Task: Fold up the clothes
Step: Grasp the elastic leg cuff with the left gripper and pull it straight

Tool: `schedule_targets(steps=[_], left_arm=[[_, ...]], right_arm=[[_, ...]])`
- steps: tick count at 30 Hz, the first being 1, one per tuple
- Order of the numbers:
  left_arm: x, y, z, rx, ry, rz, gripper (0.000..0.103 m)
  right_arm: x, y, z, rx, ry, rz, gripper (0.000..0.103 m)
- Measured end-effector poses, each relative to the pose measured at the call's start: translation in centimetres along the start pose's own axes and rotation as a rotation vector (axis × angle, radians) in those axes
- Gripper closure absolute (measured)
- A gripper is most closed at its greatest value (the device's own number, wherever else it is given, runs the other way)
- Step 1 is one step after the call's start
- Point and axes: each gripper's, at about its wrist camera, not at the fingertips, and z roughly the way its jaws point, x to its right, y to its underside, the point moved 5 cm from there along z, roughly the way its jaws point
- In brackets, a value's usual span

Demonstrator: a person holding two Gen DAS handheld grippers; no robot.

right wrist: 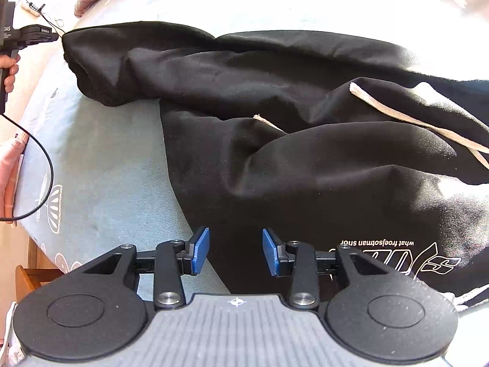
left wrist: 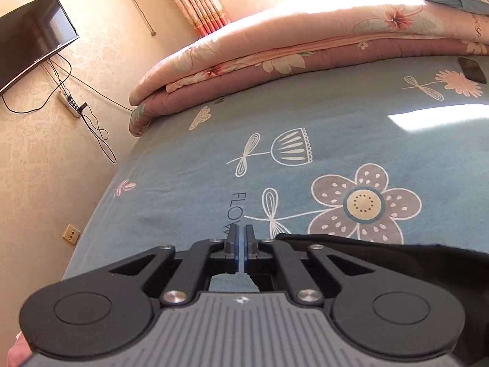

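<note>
A black hoodie [right wrist: 305,140] with white drawstrings [right wrist: 397,113] and white print lies crumpled on the blue flowered bed sheet [right wrist: 116,165]. My right gripper [right wrist: 235,250] is open and empty, its blue pads [right wrist: 200,250] just above the hoodie's near edge. My left gripper [left wrist: 243,244] has its jaws almost together; a black fold of the hoodie [left wrist: 382,253] lies under and to its right. In the right wrist view the left gripper [right wrist: 58,36] is at the tip of the hoodie's sleeve cuff [right wrist: 79,55], seemingly pinching it.
A folded pink floral quilt [left wrist: 275,52] lies across the far side of the bed. A dark phone [left wrist: 472,69] rests on the sheet at the far right. A wall TV [left wrist: 30,36] and a power strip [left wrist: 70,104] with cables are on the left wall. The bed's left edge [left wrist: 91,214] drops off.
</note>
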Motion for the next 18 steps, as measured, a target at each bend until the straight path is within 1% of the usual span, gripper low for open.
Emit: schedule_targets(steps=[2, 3, 4, 5, 6, 7, 9, 10, 12, 14, 15, 17, 18], left_arm=[[-0.3, -1.4, 1.0, -0.007, -0.004, -0.016, 0.103], [-0.2, -1.9, 1.7, -0.010, -0.007, 0.000, 0.103], [0.2, -2.3, 2.1, -0.015, 0.021, 0.023, 0.102], [0.5, -2.6, 2.6, -0.020, 0.051, 0.047, 0.098], [1.0, -2.4, 2.6, -0.027, 0.078, 0.057, 0.094], [1.4, -2.1, 2.6, -0.034, 0.106, 0.067, 0.093], [2.4, -1.1, 2.6, -0.052, 0.133, 0.105, 0.093], [2.8, -0.5, 2.7, -0.062, 0.145, 0.117, 0.091], [3.3, 1.2, 3.3, -0.115, 0.176, 0.124, 0.090], [3.0, 2.7, 4.0, -0.162, 0.207, 0.081, 0.090], [2.6, 3.5, 4.4, -0.185, 0.224, 0.032, 0.090], [1.4, 5.1, 5.1, -0.229, 0.251, -0.086, 0.075], [0.8, 6.1, 5.5, -0.238, 0.263, -0.163, 0.073]], right_arm=[[0.2, 0.0, -0.2, 0.002, 0.001, 0.005, 0.060], [0.2, 0.0, -0.2, 0.003, -0.001, 0.005, 0.060], [0.1, -0.1, -0.3, 0.004, -0.002, 0.004, 0.060], [0.1, -0.1, -0.3, 0.006, -0.004, 0.004, 0.060], [0.0, -0.3, -0.4, 0.010, -0.007, 0.001, 0.060], [0.0, -0.4, -0.6, 0.015, -0.011, -0.002, 0.060], [-0.2, -0.7, -0.8, 0.020, -0.022, -0.012, 0.060], [-0.3, -0.9, -0.9, 0.021, -0.028, -0.018, 0.060], [-0.5, -1.6, -1.2, 0.025, -0.028, -0.043, 0.060], [-0.7, -2.4, -1.6, 0.036, -0.027, -0.074, 0.060], [-0.7, -3.0, -1.8, 0.047, -0.020, -0.091, 0.060], [-0.8, -3.9, -2.1, 0.067, -0.005, -0.116, 0.060], [-0.9, -4.2, -2.2, 0.075, -0.001, -0.125, 0.060]])
